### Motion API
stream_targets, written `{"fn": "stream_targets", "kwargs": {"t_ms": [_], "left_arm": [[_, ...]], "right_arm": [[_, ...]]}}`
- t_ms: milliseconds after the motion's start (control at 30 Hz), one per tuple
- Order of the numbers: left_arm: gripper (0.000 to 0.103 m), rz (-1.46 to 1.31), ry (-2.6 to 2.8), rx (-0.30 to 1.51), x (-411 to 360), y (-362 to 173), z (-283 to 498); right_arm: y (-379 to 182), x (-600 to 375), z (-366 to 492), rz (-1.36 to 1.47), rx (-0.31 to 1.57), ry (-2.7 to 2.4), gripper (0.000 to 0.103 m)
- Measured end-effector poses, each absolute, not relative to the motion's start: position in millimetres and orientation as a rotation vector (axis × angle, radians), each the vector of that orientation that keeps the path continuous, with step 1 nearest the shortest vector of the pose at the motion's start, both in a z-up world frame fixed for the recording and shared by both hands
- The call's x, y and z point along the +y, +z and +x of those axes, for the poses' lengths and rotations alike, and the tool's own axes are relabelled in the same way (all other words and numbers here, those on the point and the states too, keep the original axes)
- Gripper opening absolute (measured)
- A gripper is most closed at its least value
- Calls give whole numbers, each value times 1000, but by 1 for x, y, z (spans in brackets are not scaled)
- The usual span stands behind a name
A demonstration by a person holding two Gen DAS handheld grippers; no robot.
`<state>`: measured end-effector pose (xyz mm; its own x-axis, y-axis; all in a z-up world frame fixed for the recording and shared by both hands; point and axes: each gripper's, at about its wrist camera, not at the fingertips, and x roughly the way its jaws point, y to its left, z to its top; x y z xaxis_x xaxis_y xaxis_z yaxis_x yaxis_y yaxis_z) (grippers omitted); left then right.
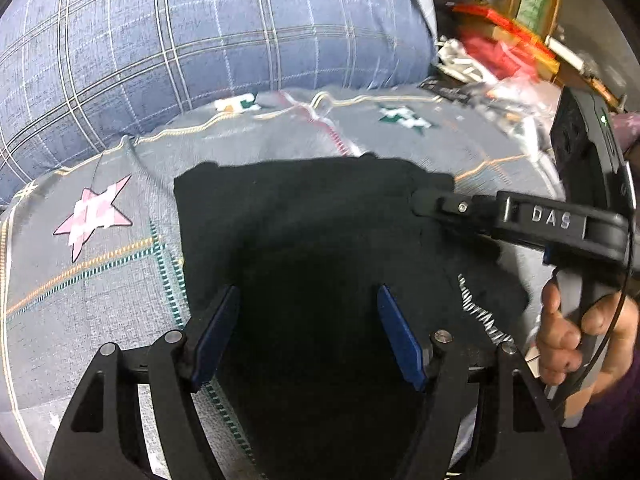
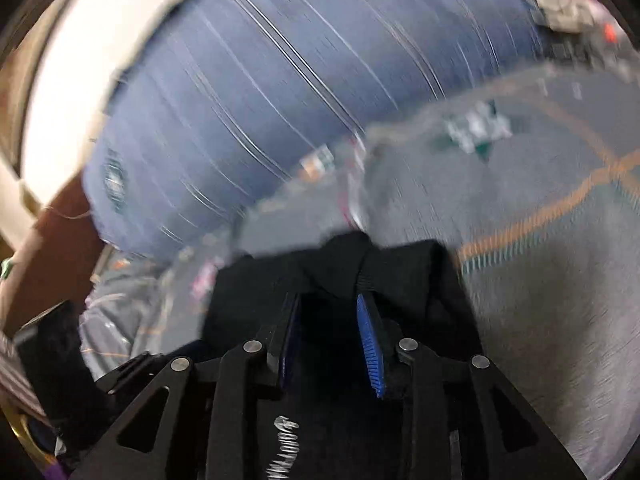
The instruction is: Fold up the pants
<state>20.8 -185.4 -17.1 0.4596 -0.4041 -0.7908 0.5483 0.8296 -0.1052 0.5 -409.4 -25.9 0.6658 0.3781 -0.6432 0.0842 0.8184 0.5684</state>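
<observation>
The black pants [image 1: 304,232] lie folded on a grey bedspread, with a white zigzag print [image 1: 480,312] near their right side. My left gripper [image 1: 308,296] is open above the pants, with its blue pads wide apart and nothing between them. My right gripper [image 1: 420,200] reaches in from the right to the pants' far right corner. In the blurred right wrist view the right gripper [image 2: 330,300] has its blue pads partly apart with black cloth [image 2: 360,264] bunched between and ahead of them; whether it grips the cloth is unclear.
A grey bedspread [image 1: 100,264] with star patterns covers the bed. A big blue checked pillow [image 1: 200,32] lies at the back. Red and orange clutter [image 1: 504,40] sits at the far right. A hand [image 1: 568,332] holds the right gripper's handle.
</observation>
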Motion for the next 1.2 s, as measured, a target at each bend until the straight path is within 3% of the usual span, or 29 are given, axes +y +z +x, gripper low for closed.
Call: {"fn": "stream_targets", "kwargs": {"t_ms": [200,433,733,1200], "left_arm": [[71,136,-559,894,-178,0,6],[80,103,-387,828,-145,18,-17],[82,138,-278,723,-124,43,-41],[82,124,-234,698,-114,47,-50]], "right_arm": [[-13,-392,-2,456,794,117,32],[24,-356,-42,226,622,57,57],[46,-322,-86,179,520,70,74],[33,-319,-101,153,551,-1,76]]}}
